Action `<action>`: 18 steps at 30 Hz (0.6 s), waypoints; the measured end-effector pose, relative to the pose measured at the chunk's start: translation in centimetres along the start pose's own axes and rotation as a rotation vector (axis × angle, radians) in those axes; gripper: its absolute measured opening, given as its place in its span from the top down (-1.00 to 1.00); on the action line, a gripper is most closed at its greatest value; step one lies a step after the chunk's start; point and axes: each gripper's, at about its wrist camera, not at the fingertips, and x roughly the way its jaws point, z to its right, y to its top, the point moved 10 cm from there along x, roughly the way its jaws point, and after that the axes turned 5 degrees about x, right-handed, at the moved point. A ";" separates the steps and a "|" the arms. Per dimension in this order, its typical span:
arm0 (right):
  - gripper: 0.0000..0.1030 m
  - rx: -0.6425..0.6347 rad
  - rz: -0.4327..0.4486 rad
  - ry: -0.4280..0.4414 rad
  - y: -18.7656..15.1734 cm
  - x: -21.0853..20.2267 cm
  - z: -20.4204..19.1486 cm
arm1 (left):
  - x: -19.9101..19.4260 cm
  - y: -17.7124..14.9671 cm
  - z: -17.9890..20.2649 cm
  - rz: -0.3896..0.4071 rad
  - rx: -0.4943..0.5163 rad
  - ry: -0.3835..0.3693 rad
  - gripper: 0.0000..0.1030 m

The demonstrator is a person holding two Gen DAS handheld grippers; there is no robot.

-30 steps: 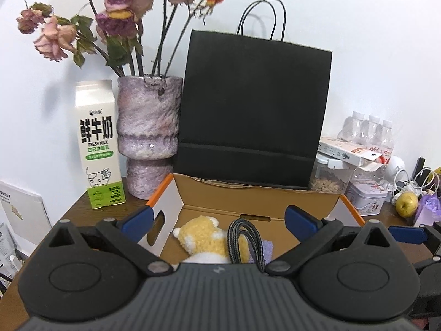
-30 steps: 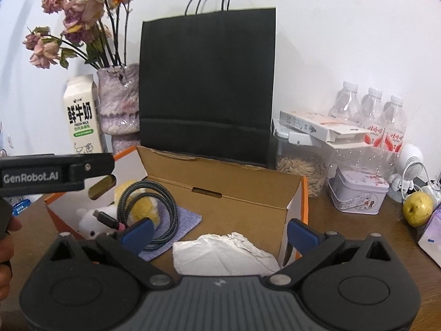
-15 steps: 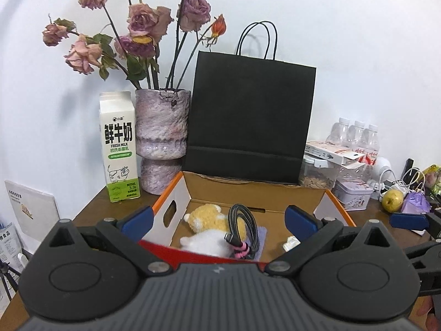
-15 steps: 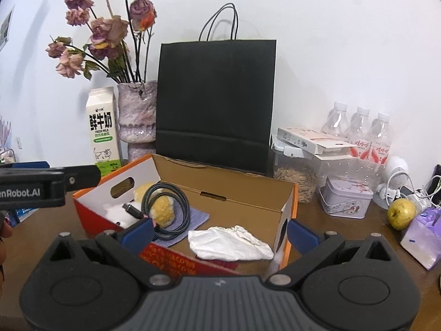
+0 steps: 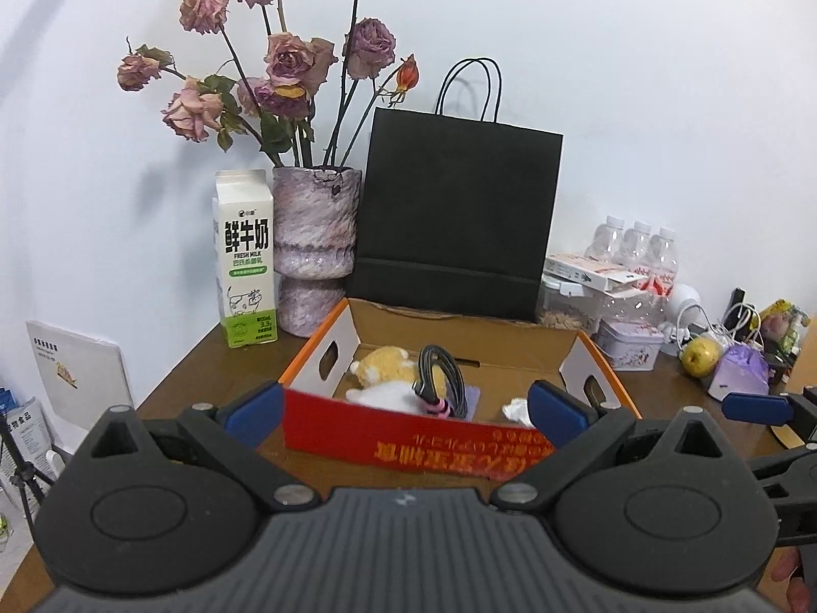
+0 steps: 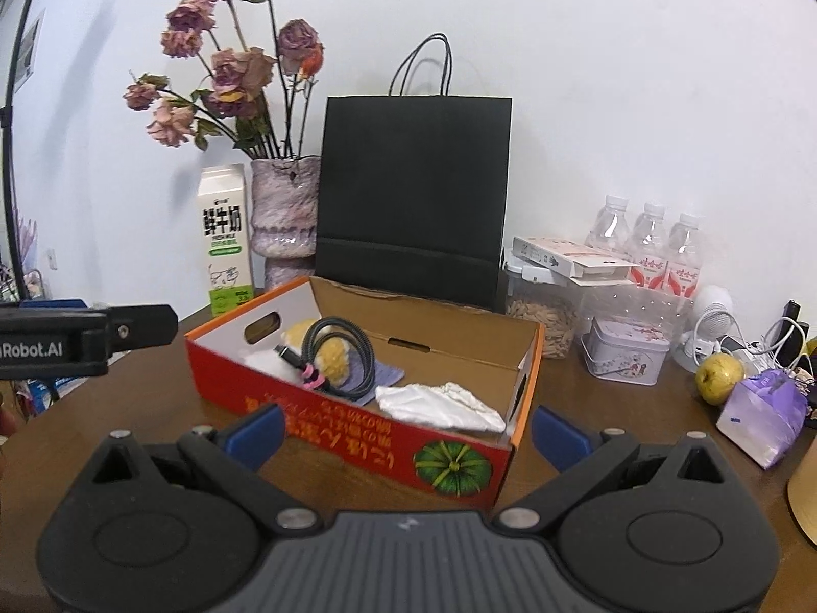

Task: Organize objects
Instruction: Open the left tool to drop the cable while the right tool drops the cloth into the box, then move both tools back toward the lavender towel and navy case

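This looks like a lived-in room of a home, with a brown wooden table [image 6: 127, 408] pushed against a plain white wall [image 6: 587, 76]. Household odds and ends crowd its far edge: dried roses in a mottled purple vase [image 5: 314, 235], a milk carton [image 5: 245, 265] at the far left, a black paper shopping bag [image 6: 413, 194], 3 water bottles [image 6: 651, 240], a jar of seeds [image 6: 541, 316], a small tin [image 6: 625, 350] and a yellow-green fruit [image 6: 720, 370] beside tangled charger cables [image 6: 781, 337] at the right.
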 end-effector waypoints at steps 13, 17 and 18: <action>-1.00 -0.033 -0.044 0.007 -4.6 -5.3 -1.3 | -5.3 -3.0 -0.1 -0.038 0.035 0.010 -1.00; -1.00 -0.037 -0.076 0.015 -6.5 -6.5 -1.6 | -6.6 -3.9 -0.5 -0.052 0.032 0.011 -1.00; -1.00 -0.038 -0.084 0.014 -7.1 -6.7 -1.6 | -7.0 -4.2 -0.5 -0.054 0.032 0.012 -1.00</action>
